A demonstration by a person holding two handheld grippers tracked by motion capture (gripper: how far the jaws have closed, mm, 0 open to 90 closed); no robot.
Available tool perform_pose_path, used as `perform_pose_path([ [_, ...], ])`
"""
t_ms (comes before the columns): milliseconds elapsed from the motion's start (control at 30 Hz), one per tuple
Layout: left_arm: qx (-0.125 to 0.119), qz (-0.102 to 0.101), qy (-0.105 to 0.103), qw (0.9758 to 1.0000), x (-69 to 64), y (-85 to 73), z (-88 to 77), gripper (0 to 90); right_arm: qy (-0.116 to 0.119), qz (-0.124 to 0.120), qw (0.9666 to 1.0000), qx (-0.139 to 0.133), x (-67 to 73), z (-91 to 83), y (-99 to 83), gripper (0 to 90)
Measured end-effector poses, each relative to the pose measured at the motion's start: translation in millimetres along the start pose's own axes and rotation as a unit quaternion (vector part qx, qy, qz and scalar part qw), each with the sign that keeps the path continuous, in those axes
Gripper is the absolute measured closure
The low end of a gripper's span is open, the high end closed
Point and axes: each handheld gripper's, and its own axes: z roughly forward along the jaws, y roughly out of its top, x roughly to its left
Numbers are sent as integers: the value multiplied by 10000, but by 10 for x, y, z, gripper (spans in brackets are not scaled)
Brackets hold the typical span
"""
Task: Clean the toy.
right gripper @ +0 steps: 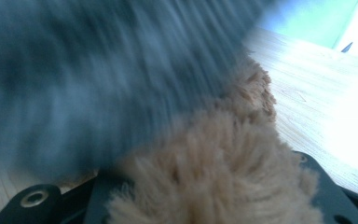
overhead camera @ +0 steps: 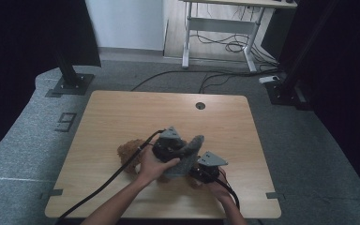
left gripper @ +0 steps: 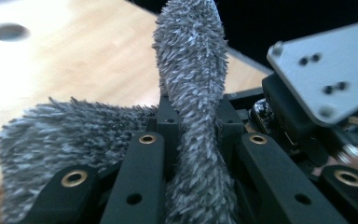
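Grey cloth is clamped by the left hand-held gripper, brown cloth by the right hand-held gripper, mid-separation; pulling apart over the table is likely needed next.

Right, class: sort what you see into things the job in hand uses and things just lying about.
In use:
grey fuzzy cloth
brown fuzzy cloth
left gripper
right gripper

Lying about:
desk frame
floor cables
table hole
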Motion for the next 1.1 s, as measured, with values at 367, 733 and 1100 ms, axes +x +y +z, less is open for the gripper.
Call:
perform_pose_path([
  [367,180,96,652,9977,237,-215,-192,776,0,12,10000,42,-12,-3,-19,576],
  [733,-259,-576,1037,9926,736,-587,-887,779,-37,43,10000,-2,-25,-29,-41,576],
  [1100,-483,-819,1393,9857,867,-825,-1203,773,-81,53,10000,2,-50,-60,-65,574],
])
